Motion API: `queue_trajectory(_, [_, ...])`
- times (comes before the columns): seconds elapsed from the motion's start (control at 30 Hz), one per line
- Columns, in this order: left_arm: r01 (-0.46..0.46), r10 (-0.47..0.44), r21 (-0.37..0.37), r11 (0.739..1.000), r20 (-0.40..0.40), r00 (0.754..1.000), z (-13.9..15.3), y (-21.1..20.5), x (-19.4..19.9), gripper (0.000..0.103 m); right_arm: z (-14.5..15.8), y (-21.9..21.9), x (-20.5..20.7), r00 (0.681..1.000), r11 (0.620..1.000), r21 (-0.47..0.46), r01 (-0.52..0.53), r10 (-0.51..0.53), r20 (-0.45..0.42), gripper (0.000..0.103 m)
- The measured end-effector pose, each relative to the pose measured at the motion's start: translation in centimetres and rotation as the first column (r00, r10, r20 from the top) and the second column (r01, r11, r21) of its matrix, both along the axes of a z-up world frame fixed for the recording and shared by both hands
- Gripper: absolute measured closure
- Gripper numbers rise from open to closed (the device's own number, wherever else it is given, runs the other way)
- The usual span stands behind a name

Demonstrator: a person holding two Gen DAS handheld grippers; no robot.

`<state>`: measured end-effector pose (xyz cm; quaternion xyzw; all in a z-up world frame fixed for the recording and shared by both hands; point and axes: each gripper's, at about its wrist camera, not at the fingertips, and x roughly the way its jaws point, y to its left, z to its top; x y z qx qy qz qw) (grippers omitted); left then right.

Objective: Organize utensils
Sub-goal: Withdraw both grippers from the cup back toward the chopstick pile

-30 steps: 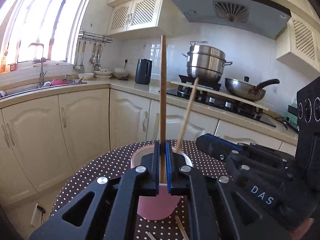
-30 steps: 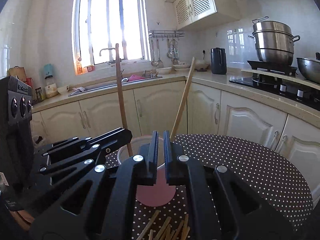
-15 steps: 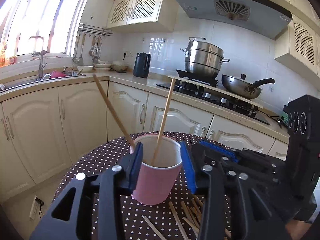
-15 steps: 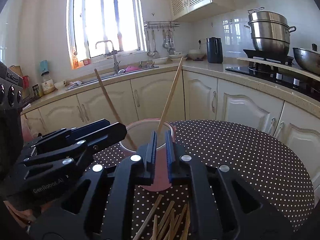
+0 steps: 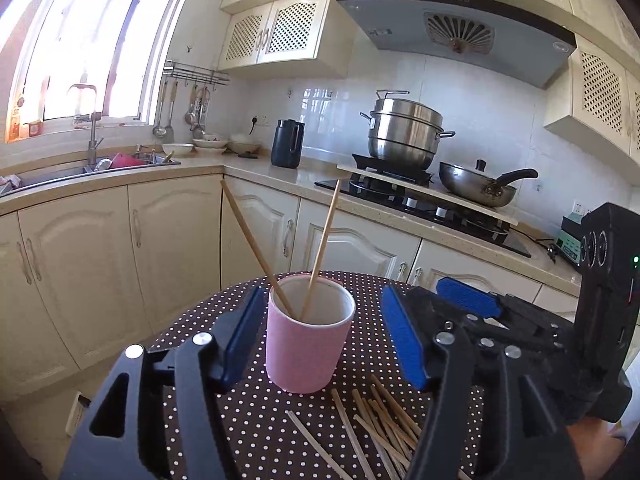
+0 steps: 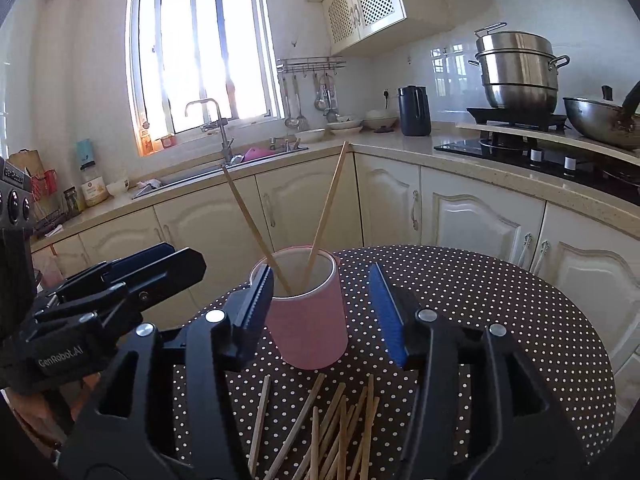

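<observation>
A pink cup (image 5: 306,350) (image 6: 308,326) stands upright on the polka-dot table (image 5: 372,344) (image 6: 480,292). Two wooden chopsticks (image 5: 320,248) (image 6: 326,204) lean in it, one left, one right. Several loose chopsticks (image 5: 376,420) (image 6: 336,428) lie on the cloth in front of the cup. My left gripper (image 5: 324,340) is open and empty, its blue pads either side of the cup, nearer than it. My right gripper (image 6: 324,312) is also open and empty, its pads flanking the cup. Each gripper shows in the other's view: the right (image 5: 500,320), the left (image 6: 120,292).
Kitchen cabinets and a counter (image 5: 260,172) run behind the table. A sink (image 6: 224,168) is at the left. A stove with a steel pot (image 5: 404,136) and a wok (image 5: 480,184) is at the right. A dark kettle (image 5: 287,148) stands on the counter.
My left gripper let go of the chopstick, which now leans in the cup, and drew back and opened wide. My right gripper opened from shut and also drew back.
</observation>
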<state>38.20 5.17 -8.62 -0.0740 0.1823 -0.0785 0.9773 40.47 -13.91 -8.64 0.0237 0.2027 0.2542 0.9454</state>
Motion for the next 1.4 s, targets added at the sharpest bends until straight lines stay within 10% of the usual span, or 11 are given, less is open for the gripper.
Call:
queue_trajectory(0.97, [0.004, 0.01, 0.064, 0.998, -0.214, 0.977, -2.3, -2.7, -6.4, 0.04, -2.3, -2.8, -6.8, 0.983, 0.986, -0.157, -0.053, 0.024, -0.184, 0.049])
queue_trajectory(1.4, [0.045, -0.021, 0.04, 0.998, -0.479, 0.878, -7.1, -3.3, -4.5, 0.04, -5.3, -4.2, -6.7, 0.942, 0.974, -0.214, -0.08, 0.003, -0.337, 0.049])
